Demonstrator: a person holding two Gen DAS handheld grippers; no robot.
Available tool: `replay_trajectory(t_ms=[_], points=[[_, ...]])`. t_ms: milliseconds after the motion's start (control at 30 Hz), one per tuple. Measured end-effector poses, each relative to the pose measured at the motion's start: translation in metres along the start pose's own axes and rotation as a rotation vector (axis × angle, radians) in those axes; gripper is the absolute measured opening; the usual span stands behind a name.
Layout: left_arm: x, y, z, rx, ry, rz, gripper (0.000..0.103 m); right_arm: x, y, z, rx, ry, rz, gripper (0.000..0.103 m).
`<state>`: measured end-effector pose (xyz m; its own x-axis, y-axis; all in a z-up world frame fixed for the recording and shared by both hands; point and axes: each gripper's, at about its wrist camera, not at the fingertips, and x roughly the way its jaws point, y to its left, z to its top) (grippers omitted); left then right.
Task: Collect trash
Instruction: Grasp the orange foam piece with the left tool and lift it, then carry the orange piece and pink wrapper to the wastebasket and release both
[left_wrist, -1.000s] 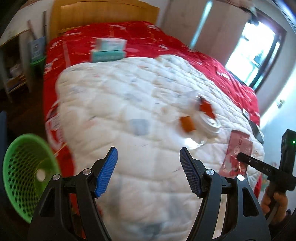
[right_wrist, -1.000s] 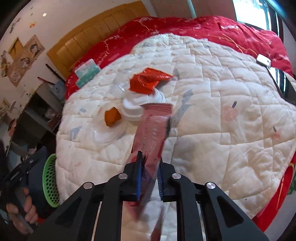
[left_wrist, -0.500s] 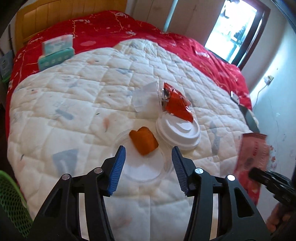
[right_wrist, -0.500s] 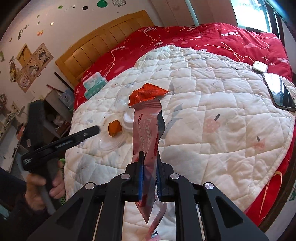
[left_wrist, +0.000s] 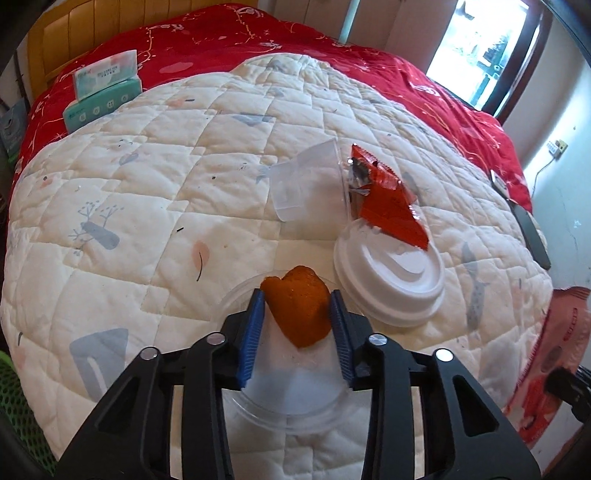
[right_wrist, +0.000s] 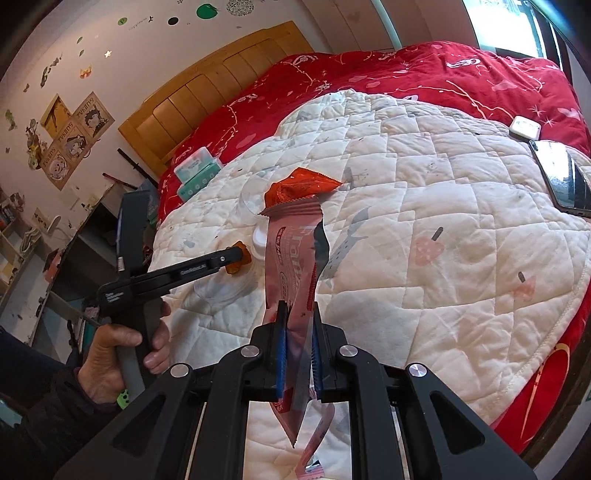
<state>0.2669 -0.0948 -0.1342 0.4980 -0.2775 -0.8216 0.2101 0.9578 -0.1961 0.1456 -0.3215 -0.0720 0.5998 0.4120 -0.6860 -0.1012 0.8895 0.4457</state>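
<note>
Partly hidden orange peel (left_wrist: 298, 309), pink wrapper (right_wrist: 295, 266) covering lid

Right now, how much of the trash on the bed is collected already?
Nothing visibly binned yet. In hand: the right tongs grip a pink wrapper; the left tongs are closing around an orange peel on a clear lid. Left on the quilt: white cup lid, red wrapper, clear cup.

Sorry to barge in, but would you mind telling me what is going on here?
Someone is clearing trash off a bed with two handheld grippers. The right gripper is shut on a pink wrapper, held above the quilt. The left gripper has its fingers either side of an orange peel lying on a clear lid.
</note>
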Motion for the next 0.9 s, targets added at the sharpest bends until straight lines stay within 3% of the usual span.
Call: replay_trajectory(t_ms=[300, 633, 900], points=[[-0.011, 0.003, -0.005, -0.034, -0.030, -0.014, 0.026, -0.007, 0.007, -0.001, -0.010, -0.012, 0.005, 0.011], [-0.094, 0.021, -0.018, -0.062, -0.154, -0.018, 0.025, -0.019, 0.042, 0.000, -0.055, -0.026, 0.052, 0.011], [-0.167, 0.074, -0.052, -0.139, -0.244, 0.066, 0.025, -0.016, 0.089, -0.001, -0.130, -0.018, 0.104, 0.011]])
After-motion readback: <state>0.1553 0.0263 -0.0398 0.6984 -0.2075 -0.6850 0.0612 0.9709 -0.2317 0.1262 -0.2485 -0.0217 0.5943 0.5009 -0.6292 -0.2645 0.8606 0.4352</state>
